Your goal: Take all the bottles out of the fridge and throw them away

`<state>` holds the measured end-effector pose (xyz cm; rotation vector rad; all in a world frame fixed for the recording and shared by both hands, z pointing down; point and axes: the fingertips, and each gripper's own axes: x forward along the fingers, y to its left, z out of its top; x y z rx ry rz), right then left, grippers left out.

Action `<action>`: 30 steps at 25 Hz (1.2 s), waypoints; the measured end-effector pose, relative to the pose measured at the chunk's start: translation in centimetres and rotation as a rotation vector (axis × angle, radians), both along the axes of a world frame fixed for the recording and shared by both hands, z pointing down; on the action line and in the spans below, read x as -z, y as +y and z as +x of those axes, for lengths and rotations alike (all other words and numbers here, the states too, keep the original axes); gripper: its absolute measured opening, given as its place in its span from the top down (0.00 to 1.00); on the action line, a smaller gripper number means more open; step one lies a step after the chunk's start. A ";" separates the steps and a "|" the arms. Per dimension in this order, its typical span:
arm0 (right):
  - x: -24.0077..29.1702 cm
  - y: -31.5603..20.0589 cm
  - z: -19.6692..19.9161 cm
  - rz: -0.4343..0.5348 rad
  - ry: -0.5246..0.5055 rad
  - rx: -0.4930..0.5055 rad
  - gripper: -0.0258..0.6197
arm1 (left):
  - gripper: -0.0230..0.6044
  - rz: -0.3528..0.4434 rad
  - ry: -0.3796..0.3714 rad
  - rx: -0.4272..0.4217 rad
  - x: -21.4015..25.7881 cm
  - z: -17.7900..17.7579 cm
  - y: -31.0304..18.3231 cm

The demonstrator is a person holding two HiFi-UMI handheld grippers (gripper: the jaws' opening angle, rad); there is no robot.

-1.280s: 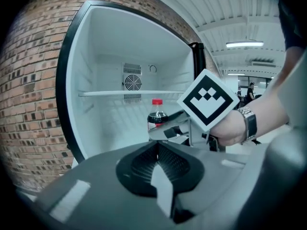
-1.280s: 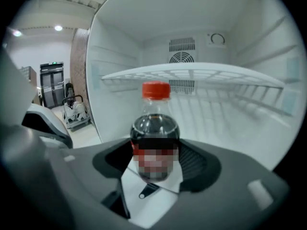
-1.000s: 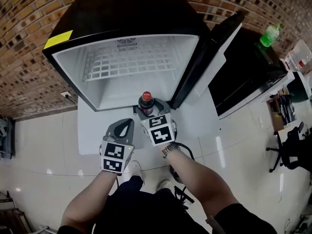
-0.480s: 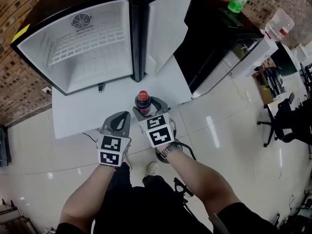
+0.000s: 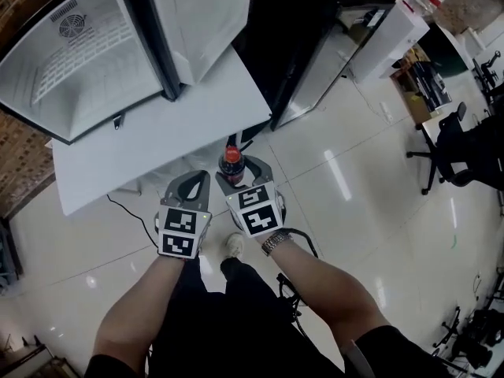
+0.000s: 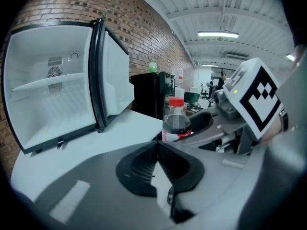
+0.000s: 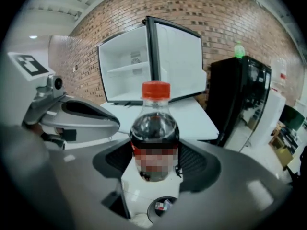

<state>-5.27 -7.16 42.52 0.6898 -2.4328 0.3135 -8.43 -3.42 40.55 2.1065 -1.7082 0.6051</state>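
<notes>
Office, swivel chairs [image 5: 455,136], brick wall [image 7: 230,13]

I can read no words, brand or number anywhere in my feeds. The red label band [image 6: 178,135] on the dark soda bottle [image 7: 154,138] is too unclear to make out from either gripper view. Just behind that bottle, the marker cube [image 5: 181,232] on the left gripper [image 5: 197,181] and its twin on the right gripper [image 5: 236,172] carry only black-and-white square patterns.
</notes>
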 end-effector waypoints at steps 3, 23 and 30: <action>-1.9 0.9 2.7 -0.041 0.013 -0.032 0.50 | 0.96 -0.037 -0.004 -0.050 -1.5 2.6 0.0; -21.8 5.9 14.8 -0.393 0.083 -0.353 0.50 | 0.96 -0.320 0.002 -0.386 -18.3 14.4 0.8; -29.0 8.2 16.0 -0.526 0.097 -0.454 0.50 | 0.96 -0.377 0.022 -0.431 -23.8 16.0 1.4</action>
